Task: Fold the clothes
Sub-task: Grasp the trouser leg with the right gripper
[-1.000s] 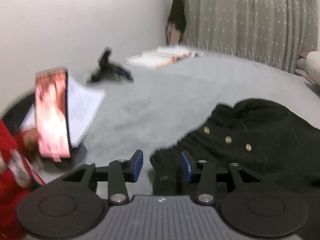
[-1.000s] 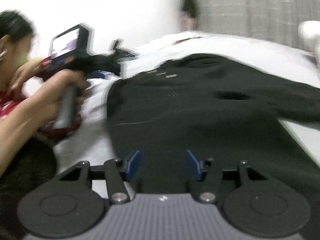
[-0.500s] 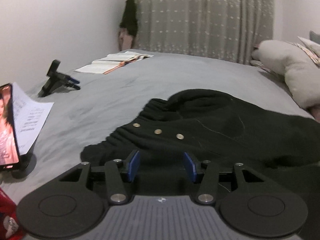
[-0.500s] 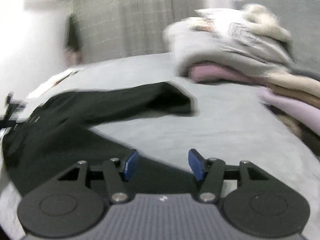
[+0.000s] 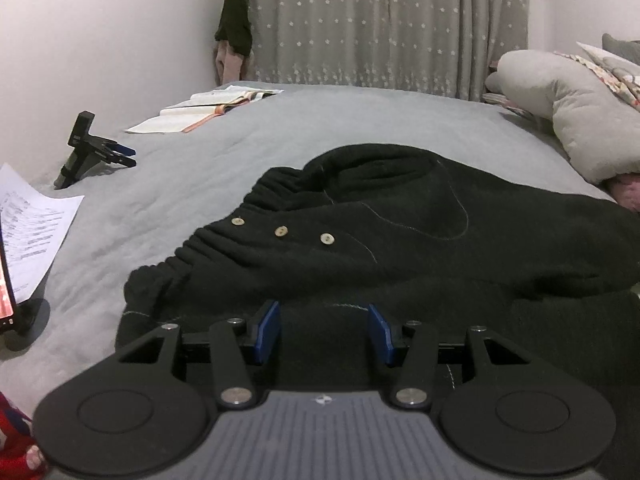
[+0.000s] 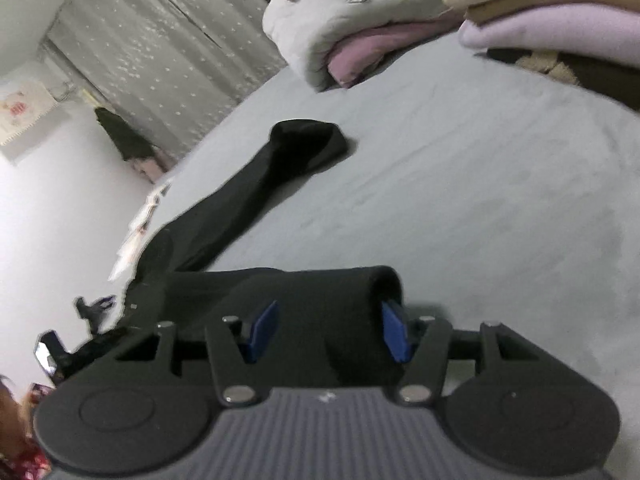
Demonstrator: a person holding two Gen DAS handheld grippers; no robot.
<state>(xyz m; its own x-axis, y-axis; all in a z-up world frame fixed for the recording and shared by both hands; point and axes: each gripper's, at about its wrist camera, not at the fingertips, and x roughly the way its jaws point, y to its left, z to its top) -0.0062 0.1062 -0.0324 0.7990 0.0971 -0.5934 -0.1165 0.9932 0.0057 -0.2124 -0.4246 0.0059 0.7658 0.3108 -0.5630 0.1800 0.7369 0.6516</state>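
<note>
The black garment (image 5: pixel 400 240) lies spread across the bed (image 5: pixel 280 128); we see both the left gripper (image 5: pixel 324 330) and right gripper (image 6: pixel 326 330) half-open over its fabric, gripping nothing.

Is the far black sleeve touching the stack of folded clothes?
Apart. The right wrist view shows bare grey bed between the sleeve's end and the stack.

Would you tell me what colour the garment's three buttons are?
The buttons are pale beige, clearest in the left wrist view.
</note>
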